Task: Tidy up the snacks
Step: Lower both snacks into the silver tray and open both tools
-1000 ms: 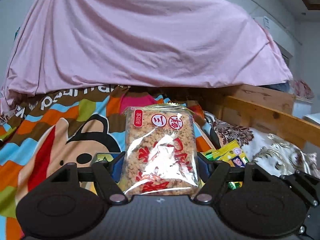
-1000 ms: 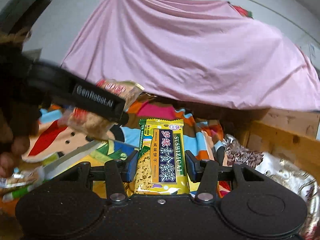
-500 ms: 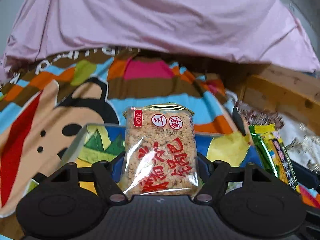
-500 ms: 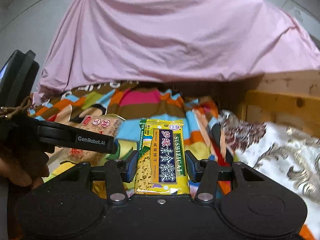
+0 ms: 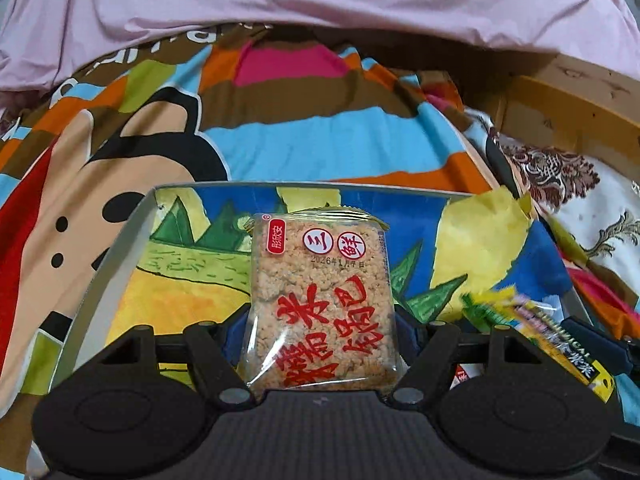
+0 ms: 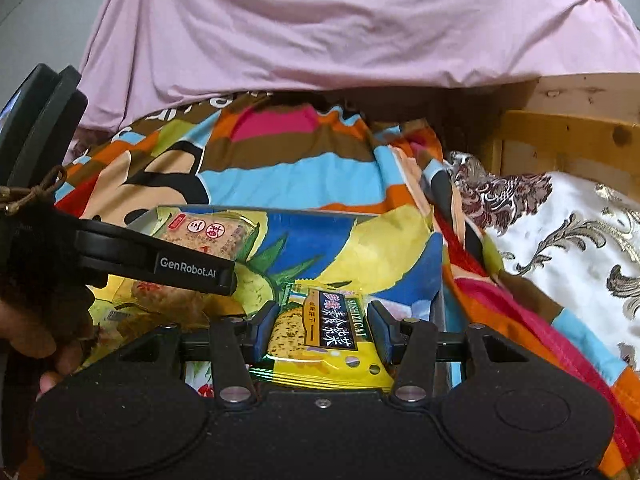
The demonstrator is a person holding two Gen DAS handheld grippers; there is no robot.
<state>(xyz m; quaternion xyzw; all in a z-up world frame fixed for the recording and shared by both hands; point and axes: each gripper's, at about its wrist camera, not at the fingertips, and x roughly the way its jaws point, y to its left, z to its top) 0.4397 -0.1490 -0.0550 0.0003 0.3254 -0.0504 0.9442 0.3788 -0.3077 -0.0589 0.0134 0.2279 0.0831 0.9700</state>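
Over a painted tray (image 5: 120, 248), jaws grip rice cracker (image 5: 322, 300) and, seemingly, blurred biscuit (image 6: 326, 332).

glossy plastic snack packet (image 5: 322, 304), matt cloth bedsheet (image 5: 320, 136)

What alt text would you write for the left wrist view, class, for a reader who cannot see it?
The left tongs grip a clear rice-cracker packet with red lettering above a colourfully painted tray on a cartoon bedsheet. A blurred yellow snack packet enters at right.

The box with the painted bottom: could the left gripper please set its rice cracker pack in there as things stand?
Probably yes: the left gripper holds the pack above the box, whose floor ahead looks bare.
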